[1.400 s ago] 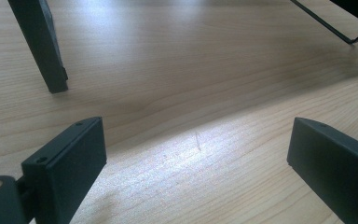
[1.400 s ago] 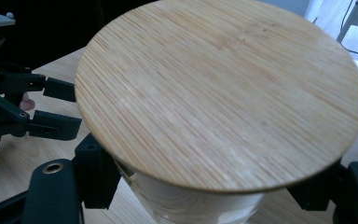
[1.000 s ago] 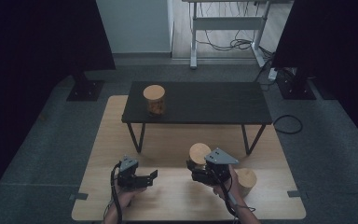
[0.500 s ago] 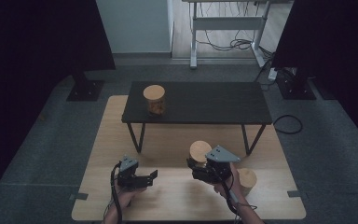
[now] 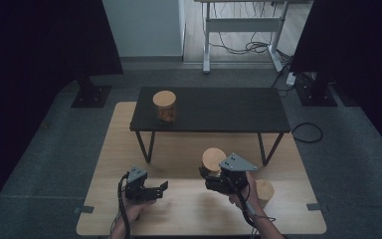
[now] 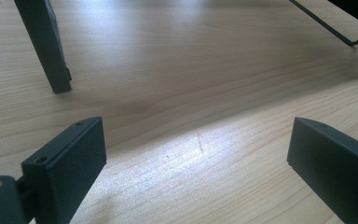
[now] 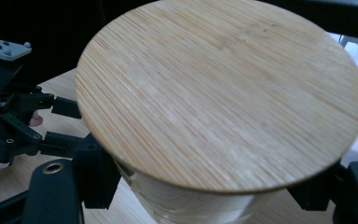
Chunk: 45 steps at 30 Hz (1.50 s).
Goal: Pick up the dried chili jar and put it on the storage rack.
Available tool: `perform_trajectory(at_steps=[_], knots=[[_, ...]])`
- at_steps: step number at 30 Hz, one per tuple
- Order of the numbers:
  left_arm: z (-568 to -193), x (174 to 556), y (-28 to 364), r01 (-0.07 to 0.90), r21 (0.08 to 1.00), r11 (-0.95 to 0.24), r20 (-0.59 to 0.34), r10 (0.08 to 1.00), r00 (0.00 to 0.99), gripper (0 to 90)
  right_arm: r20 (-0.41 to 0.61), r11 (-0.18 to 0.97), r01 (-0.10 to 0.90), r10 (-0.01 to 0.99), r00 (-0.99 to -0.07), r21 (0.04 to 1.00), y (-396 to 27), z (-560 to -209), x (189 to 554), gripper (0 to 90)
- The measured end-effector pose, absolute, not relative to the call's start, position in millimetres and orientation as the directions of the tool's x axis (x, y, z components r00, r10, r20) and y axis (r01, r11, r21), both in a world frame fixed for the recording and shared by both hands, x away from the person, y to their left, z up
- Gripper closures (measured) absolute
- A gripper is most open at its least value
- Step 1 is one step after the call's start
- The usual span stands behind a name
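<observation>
Two grippers hover over the wooden worktop point(image 5: 179, 214), in front of the black table point(image 5: 214, 109). Left of the table's near left leg point(image 6: 46, 46), the left gripper point(image 5: 154, 190) holds its jaws wide apart with nothing between them. Toward the table's right legs, the right gripper point(image 5: 210, 175) is clamped on a jar with a bamboo lid point(image 7: 223, 93), held clear of the worktop. Another lidded jar point(image 5: 264, 191) stands just right of that hand.

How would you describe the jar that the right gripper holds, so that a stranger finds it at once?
Start at the low black table on the wooden board. In front of its right legs, the right gripper clamps the held jar between its fingers. Unlike the jar on the table and the jar on the board, it is tilted and off the board.
</observation>
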State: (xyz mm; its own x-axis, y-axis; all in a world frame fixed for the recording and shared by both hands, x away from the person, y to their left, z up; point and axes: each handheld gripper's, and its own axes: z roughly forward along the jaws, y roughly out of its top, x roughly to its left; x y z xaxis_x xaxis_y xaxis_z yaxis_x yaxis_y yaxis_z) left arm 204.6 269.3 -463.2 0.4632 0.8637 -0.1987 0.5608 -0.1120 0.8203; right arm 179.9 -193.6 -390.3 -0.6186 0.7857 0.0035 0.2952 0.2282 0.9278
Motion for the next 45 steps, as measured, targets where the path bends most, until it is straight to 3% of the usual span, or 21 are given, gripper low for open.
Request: perform_trajectory(at_steps=[45], knots=[[-463.1,204.7,273.9,0.564,0.820,-0.095,-0.216,0.861,0.460,4.1,0.004,0.212,0.268,0.776,-0.630,0.940,-205.8,-365.0,188.6,24.9]])
